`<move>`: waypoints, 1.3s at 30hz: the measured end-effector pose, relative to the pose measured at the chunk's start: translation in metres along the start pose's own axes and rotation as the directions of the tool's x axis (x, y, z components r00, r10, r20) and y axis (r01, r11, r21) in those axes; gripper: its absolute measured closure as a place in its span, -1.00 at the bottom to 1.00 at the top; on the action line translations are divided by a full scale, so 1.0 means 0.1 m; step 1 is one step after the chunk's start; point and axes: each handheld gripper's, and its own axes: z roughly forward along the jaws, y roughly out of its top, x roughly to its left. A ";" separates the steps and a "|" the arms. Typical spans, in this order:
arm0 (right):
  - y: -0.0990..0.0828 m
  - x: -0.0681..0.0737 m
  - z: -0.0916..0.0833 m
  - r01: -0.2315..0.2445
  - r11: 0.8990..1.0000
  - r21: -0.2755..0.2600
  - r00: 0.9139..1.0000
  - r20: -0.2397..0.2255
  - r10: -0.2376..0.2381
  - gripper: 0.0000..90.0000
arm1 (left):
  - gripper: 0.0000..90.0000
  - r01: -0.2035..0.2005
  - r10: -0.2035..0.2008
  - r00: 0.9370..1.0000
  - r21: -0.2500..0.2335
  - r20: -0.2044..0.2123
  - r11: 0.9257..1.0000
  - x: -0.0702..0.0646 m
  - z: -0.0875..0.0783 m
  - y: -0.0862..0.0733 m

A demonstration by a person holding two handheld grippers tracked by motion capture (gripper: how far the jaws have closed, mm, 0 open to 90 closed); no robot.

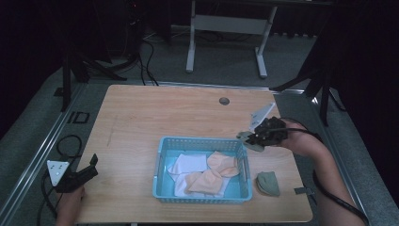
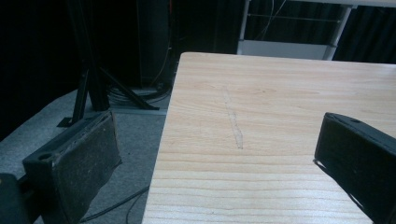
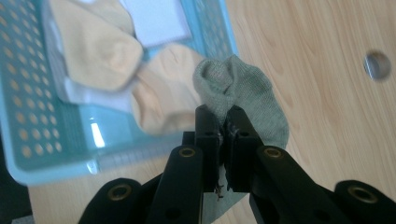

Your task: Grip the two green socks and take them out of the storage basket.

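Note:
My right gripper point(image 1: 245, 137) hangs over the right rim of a blue basket point(image 1: 202, 141), shut on a grey-green sock point(image 3: 243, 88) that droops from its jaws. In the right gripper view the sock dangles from my right gripper point(image 3: 225, 119) above the basket's edge point(image 3: 28, 93). Peach socks point(image 1: 221, 164) and white cloths point(image 1: 188, 164) lie inside the basket. A second grey-green sock point(image 1: 267, 182) lies on the table to the right of the basket. My left gripper point(image 1: 91, 167) rests at the table's near-left corner. Its jaws stand open with nothing between them point(image 2: 215, 154).
The wooden table point(image 1: 141, 117) has a round grommet hole point(image 1: 224, 100) near its far edge. Black stands and cables sit on the floor at left point(image 1: 70, 70). A white desk frame point(image 1: 226, 28) stands beyond the table.

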 end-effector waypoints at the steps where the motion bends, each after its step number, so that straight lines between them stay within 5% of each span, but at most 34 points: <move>1: -0.05 -0.02 -0.01 -0.014 1.000 0.003 1.000 0.000 0.014 0.89 | -0.99 0.000 0.000 1.000 0.001 0.000 1.000 0.00 0.00 0.00; 11: -0.61 -0.12 0.09 -0.115 0.992 0.044 0.992 0.053 0.112 0.89 | -0.99 -0.006 0.006 1.000 0.003 -0.002 1.000 -0.01 0.00 0.00; 20: -0.87 -0.18 0.56 -0.190 0.981 0.040 0.978 0.091 0.185 0.89 | -0.99 -0.006 0.006 1.000 0.002 -0.002 1.000 -0.01 0.00 0.00; 29: -0.99 -0.03 1.15 -0.245 0.968 0.063 0.970 0.009 0.245 0.86 | -0.99 -0.004 0.004 1.000 0.001 -0.001 1.000 0.00 0.00 0.00; 34: -1.00 -0.01 1.20 -0.265 0.963 0.053 0.964 -0.020 0.266 0.63 | -0.99 -0.005 0.005 1.000 0.001 -0.003 1.000 -0.01 0.00 0.00; 39: -0.95 0.01 1.11 -0.225 0.971 0.085 0.974 -0.023 0.227 0.39 | -0.99 -0.005 0.005 1.000 0.001 -0.002 1.000 0.00 0.00 0.00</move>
